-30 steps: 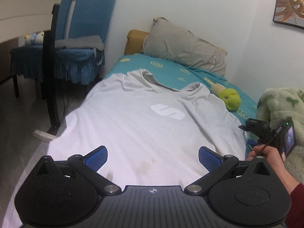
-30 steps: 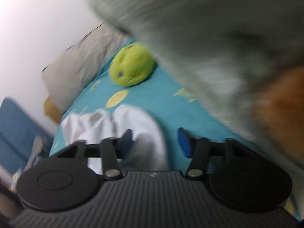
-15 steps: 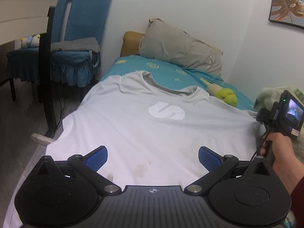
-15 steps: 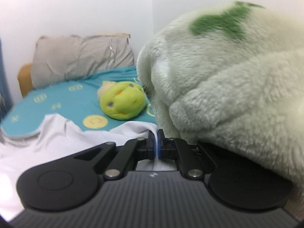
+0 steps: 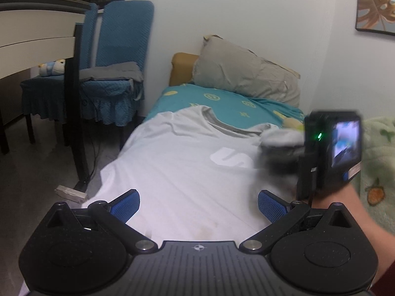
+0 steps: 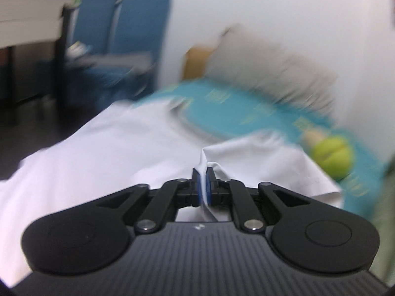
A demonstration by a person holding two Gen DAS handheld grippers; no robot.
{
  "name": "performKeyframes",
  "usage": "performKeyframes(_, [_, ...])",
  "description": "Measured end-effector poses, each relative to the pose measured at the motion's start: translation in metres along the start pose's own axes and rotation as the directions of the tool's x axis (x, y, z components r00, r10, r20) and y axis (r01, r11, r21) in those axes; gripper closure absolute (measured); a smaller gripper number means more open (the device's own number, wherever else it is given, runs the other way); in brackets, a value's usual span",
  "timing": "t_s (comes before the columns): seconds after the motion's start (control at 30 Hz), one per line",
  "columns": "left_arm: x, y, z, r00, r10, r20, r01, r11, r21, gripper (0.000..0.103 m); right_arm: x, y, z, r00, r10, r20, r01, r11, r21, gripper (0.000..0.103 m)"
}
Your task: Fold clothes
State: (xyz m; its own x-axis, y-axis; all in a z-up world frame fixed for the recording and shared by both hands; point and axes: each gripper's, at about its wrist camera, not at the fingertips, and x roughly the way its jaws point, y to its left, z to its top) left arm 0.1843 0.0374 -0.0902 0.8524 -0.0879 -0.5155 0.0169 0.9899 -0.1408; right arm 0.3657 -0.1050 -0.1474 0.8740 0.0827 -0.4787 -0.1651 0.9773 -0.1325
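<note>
My right tool (image 6: pixel 203 181) is clamped on a pinch of the shirt's (image 5: pixel 177 172) right edge, lifted off the bed (image 5: pixel 222 101); my left tool (image 5: pixel 198 203) hangs wide open and empty above the hem. The shirt lies spread face up along the bed, collar toward the pillow (image 5: pixel 244 74).

To fold this side well, I judge I should carry the pinched edge across toward the middle, low and level, so the crease runs straight from shoulder to hem. My left tool could pin the hem so nothing drags.

The green toy (image 6: pixel 332 157) sits just beside the lifted cloth and the blanket (image 5: pixel 377 160) crowds the right side; either may snag it. Chairs (image 5: pixel 118 56) stand well apart.
</note>
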Motion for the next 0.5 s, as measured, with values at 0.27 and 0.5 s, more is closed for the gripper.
performKeyframes(0.27, [-0.005,0.006,0.006,0.999,0.032,0.026,-0.032,0.999,0.004,0.000,-0.037,-0.039,0.007,0.993,0.114,0.033,-0.118,0.939,0.323,0.000])
performKeyframes(0.5, [-0.027,-0.007,0.006,0.997,0.001,0.073,-0.007,0.997,0.081,0.000,-0.112,-0.063,0.018,0.997,0.028,0.069,-0.054,0.908,0.415,0.000])
